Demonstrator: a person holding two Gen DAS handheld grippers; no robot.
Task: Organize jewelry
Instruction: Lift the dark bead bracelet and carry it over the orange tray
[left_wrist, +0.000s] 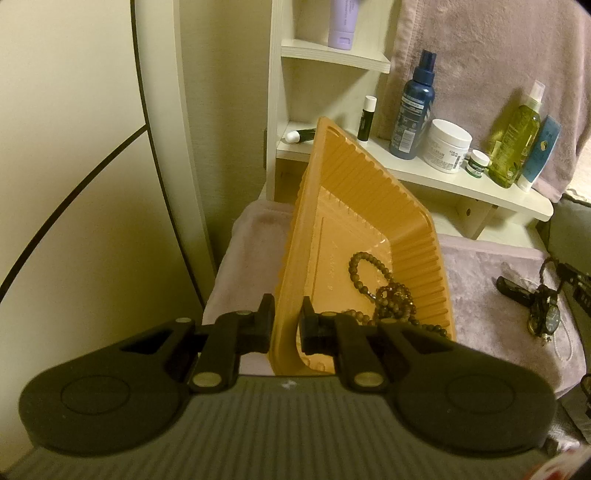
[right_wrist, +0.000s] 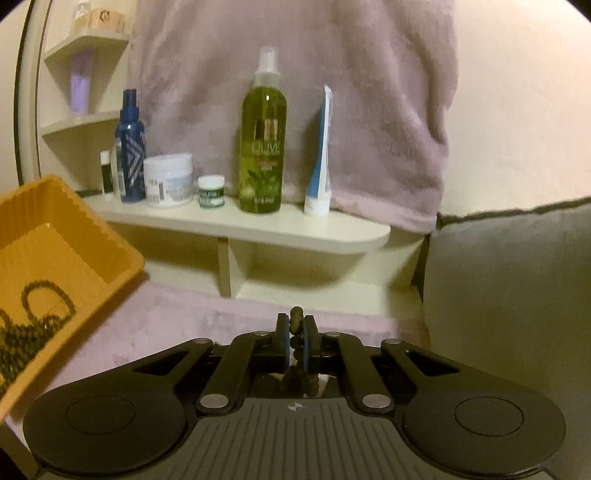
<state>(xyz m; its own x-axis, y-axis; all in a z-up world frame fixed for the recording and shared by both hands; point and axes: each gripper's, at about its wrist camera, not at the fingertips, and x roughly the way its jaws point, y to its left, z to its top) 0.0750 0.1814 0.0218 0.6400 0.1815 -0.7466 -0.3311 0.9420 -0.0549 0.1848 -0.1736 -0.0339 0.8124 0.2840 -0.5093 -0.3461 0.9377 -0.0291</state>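
Already the left gripper (left_wrist: 286, 319) is clamped on the near wall of the orange tray (left_wrist: 373, 206), one finger outside the rim and one inside, and the tray stands tilted up on its edge ahead of the jaws. Brown beaded bracelets (left_wrist: 384, 291) lie heaped in the tray's lower corner, just beyond and to the right of the inner finger. Farther right of this gripper, a dark wristwatch (left_wrist: 550, 317) lies on the pink cloth (left_wrist: 480, 280) beside other small pieces too blurred to name.

The right gripper (right_wrist: 295, 341) is pinched nearly closed on a strand of brown beads (right_wrist: 296, 319); a few beads stick up above the fingertips and the rest hang down between the pads toward the camera. To its left sits the tray, apart from the held strand. Straight ahead, past the cloth, a cream shelf (right_wrist: 258, 225) carries a green spray bottle (right_wrist: 263, 147), a blue bottle (right_wrist: 130, 147) and a white jar (right_wrist: 169, 179).
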